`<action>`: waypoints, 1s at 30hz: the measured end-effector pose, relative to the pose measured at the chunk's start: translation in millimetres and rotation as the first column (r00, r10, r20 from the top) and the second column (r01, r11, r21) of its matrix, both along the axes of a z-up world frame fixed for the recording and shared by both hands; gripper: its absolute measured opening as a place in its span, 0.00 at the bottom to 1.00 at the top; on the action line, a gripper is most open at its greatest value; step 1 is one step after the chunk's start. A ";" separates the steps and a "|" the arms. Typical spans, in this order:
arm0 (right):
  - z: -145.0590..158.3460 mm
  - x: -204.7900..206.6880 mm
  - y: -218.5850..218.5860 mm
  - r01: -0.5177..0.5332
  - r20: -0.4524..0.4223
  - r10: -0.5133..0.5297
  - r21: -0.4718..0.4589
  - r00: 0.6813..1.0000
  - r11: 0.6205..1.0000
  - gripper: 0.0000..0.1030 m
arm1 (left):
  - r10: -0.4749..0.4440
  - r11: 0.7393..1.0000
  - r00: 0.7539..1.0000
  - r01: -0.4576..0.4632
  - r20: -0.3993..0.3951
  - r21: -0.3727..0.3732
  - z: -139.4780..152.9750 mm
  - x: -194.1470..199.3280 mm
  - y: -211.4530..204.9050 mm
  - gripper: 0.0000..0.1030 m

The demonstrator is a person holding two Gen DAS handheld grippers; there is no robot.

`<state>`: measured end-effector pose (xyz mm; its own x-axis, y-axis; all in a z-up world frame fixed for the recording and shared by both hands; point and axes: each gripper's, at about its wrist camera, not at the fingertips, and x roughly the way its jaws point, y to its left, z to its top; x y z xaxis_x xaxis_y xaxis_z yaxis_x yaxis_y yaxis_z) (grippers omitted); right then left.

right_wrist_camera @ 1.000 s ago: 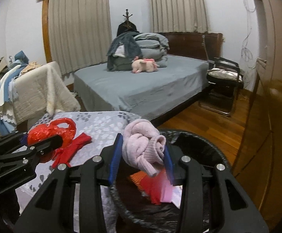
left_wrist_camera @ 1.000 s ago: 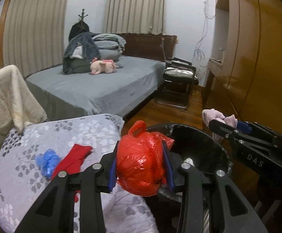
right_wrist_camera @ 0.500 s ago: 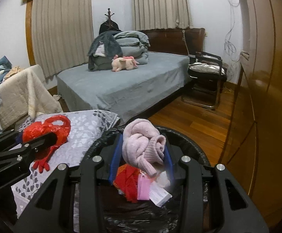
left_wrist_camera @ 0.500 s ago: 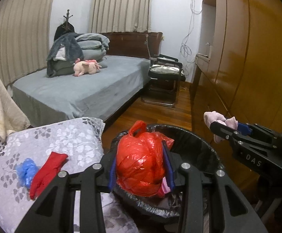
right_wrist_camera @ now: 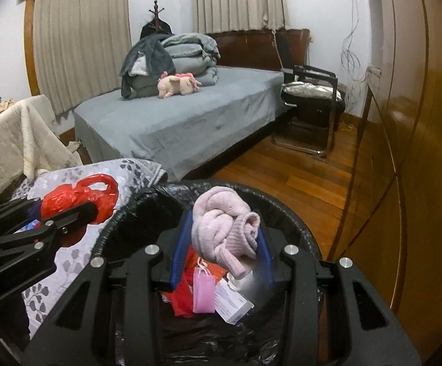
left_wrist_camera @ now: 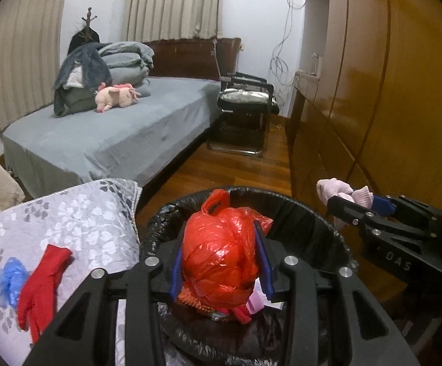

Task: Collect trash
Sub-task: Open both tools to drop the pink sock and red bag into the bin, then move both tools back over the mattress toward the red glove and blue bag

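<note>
My left gripper (left_wrist_camera: 221,268) is shut on a crumpled red plastic bag (left_wrist_camera: 219,253) and holds it over the black-lined trash bin (left_wrist_camera: 306,213). My right gripper (right_wrist_camera: 222,244) is shut on a balled pink knit cloth (right_wrist_camera: 221,231) above the same bin (right_wrist_camera: 285,207), which holds red, pink and white scraps (right_wrist_camera: 204,294). The right gripper with the pink cloth (left_wrist_camera: 333,190) shows at the right of the left wrist view. The left gripper with the red bag (right_wrist_camera: 68,202) shows at the left of the right wrist view.
A red glove (left_wrist_camera: 39,283) and a blue crumpled bag (left_wrist_camera: 9,280) lie on the grey flowered cushion (left_wrist_camera: 77,213) left of the bin. A grey bed (left_wrist_camera: 114,134), a black chair (left_wrist_camera: 245,103) and a wooden wardrobe (left_wrist_camera: 373,91) stand beyond.
Both grippers have moved right, off the cushion and over the bin, each still holding its item. The bin's contents have come into view under the right gripper.
</note>
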<state>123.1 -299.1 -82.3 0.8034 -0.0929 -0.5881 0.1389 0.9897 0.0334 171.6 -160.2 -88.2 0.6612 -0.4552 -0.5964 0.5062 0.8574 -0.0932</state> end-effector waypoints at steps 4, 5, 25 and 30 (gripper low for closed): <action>-11.6 5.7 -4.4 0.010 -0.028 -0.010 0.002 1.000 1.000 0.39 | -0.006 1.000 1.000 0.006 -0.030 0.005 -13.2 9.7 -6.0 0.38; -13.2 6.4 -3.9 0.015 -0.031 -0.015 0.001 0.999 1.000 0.40 | -0.011 1.000 0.999 0.011 -0.036 0.005 -16.1 11.9 -7.5 0.38; 18.5 -9.1 16.5 -0.022 0.064 0.021 0.025 0.998 0.999 0.94 | 0.116 0.993 0.993 -0.116 -0.022 -0.013 1.3 -3.6 63.6 0.93; 30.5 -8.2 42.3 -0.075 0.084 0.072 0.030 0.994 0.997 0.94 | 0.205 0.979 0.979 -0.205 -0.001 -0.017 11.8 -17.0 109.3 0.94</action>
<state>114.9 -256.7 -51.8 0.8537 -0.0136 -0.5207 0.0612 0.9954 0.0743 154.5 -50.9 -76.3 0.7421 -0.3202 -0.5889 0.3201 0.9412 -0.1084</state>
